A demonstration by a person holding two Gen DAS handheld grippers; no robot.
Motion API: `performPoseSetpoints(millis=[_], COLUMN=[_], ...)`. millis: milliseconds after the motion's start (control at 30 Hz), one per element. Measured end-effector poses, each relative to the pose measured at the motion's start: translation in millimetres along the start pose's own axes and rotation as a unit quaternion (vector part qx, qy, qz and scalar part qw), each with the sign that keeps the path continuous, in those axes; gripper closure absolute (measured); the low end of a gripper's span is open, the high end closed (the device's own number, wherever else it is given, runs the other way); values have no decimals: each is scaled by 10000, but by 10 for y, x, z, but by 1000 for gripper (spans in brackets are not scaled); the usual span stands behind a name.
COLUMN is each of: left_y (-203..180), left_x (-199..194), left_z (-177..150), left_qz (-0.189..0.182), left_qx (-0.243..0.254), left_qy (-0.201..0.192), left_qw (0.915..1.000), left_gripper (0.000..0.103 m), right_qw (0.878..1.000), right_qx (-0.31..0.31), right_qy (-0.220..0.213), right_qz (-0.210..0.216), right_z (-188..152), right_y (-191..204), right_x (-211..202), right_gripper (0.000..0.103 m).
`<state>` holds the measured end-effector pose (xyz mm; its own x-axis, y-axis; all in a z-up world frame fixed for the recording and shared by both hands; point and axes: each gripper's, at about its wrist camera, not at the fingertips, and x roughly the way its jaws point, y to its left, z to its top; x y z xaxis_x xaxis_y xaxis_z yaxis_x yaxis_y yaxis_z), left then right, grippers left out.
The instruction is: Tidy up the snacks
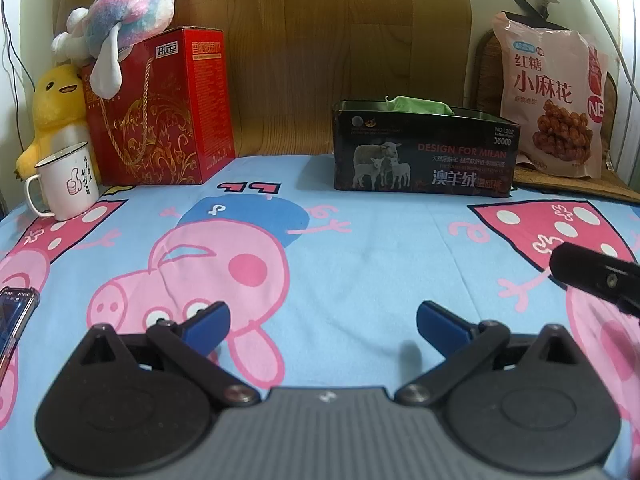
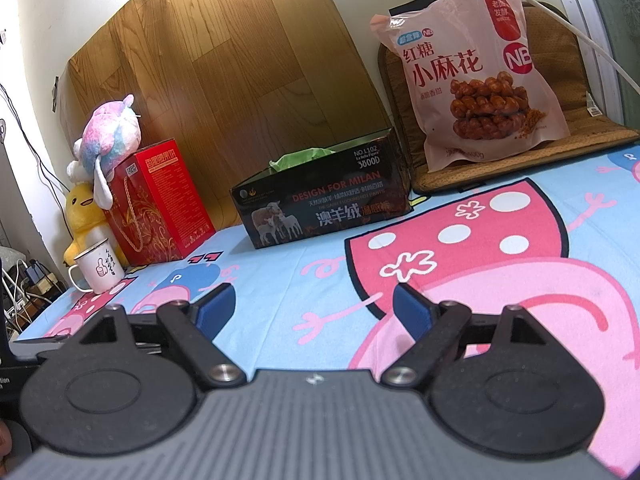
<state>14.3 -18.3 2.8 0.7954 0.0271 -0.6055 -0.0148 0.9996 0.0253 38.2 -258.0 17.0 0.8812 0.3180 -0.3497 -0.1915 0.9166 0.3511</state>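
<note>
A pink snack bag point(image 1: 554, 96) with a picture of fried dough twists leans upright at the back right; it also shows in the right wrist view point(image 2: 476, 76). A dark open box point(image 1: 424, 152) with sheep on its side stands in the middle back, with something green point(image 1: 420, 105) inside; it also shows in the right wrist view point(image 2: 320, 196). My left gripper point(image 1: 323, 322) is open and empty, low over the cartoon cloth point(image 1: 360, 248). My right gripper point(image 2: 313, 308) is open and empty; part of it shows at the left view's right edge point(image 1: 600, 276).
A red gift box point(image 1: 160, 108) with a rope handle stands at the back left, a pastel plush point(image 1: 124, 12) on top. A yellow duck plush point(image 1: 56, 112) and a white mug point(image 1: 66, 182) sit beside it. A phone point(image 1: 14, 316) lies at the left edge. A woven mat point(image 2: 520, 160) lies under the snack bag.
</note>
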Motion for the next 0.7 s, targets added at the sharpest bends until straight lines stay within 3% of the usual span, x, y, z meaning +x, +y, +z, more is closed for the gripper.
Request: performPoseSetpoints(millis=[700], left_y=[-11], left_x=[-25], left_z=[1], left_qz=[-84], left_qx=[100], left_qy=[-119], left_qw=[9998], left_gripper=[0], right_qw=[10000], right_qx=[-1], right_qy=[0], right_qz=[2], right_z=[-2], right_y=[-5], right_x=[-2], right_gripper=[15])
